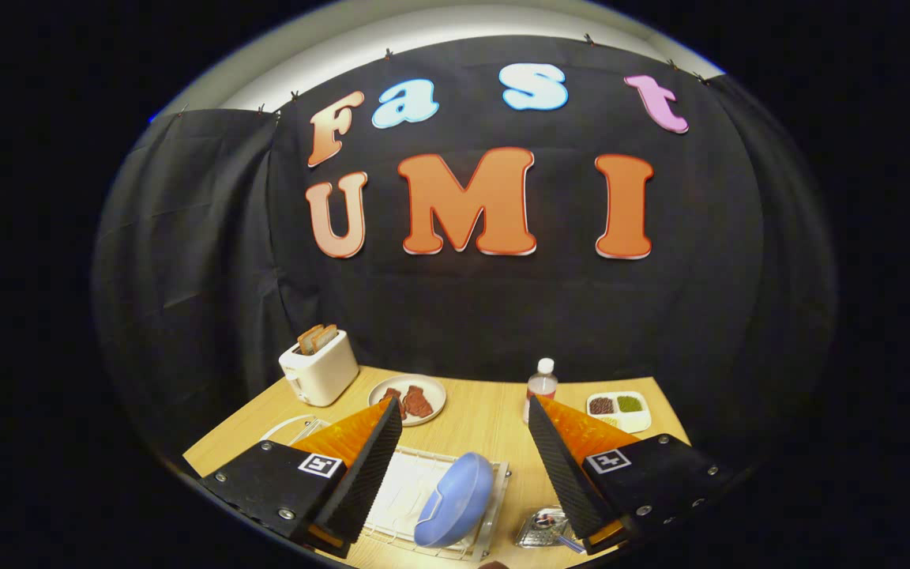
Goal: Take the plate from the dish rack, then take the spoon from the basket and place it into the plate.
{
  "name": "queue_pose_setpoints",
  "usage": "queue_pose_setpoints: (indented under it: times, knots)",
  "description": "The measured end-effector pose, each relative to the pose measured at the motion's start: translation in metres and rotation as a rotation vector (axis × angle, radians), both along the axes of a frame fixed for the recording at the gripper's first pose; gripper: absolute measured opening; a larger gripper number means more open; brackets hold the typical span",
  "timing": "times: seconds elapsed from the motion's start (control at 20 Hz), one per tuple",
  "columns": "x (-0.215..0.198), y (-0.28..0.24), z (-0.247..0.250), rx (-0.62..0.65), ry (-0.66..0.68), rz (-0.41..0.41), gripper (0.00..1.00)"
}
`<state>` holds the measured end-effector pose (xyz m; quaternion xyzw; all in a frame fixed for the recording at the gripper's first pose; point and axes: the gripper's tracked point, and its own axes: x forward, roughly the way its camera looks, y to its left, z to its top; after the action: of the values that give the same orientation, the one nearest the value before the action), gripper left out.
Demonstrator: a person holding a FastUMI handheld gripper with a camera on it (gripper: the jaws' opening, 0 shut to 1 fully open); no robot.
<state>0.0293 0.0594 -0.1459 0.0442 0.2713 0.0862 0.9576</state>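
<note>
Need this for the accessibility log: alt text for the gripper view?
The open gripper hovers above a blue plate standing in a white dish rack on a wooden table. Beyond sit a toaster, a plate of food, a water bottle and a divided tray.

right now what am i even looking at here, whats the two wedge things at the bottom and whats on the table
The wedges are the two fingers of a hand-held gripper; the camera rides on it, looking forward. They are spread open, holding nothing. Between them a blue plate leans in a white dish rack on the wooden table. By the right finger sits a clear basket with a spoon. Beyond are a toaster holding bread, a plate of meat, a water bottle and a divided tray.
</note>
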Motion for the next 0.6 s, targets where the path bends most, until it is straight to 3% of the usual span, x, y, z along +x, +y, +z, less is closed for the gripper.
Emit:
queue_pose_setpoints:
  times: [0.35,0.6]
  knots:
    - [-0.007,0.004,-0.085,-0.011,0.338,0.03,0.95]
    - [-0.016,0.004,-0.138,-0.045,0.535,0.008,0.87]
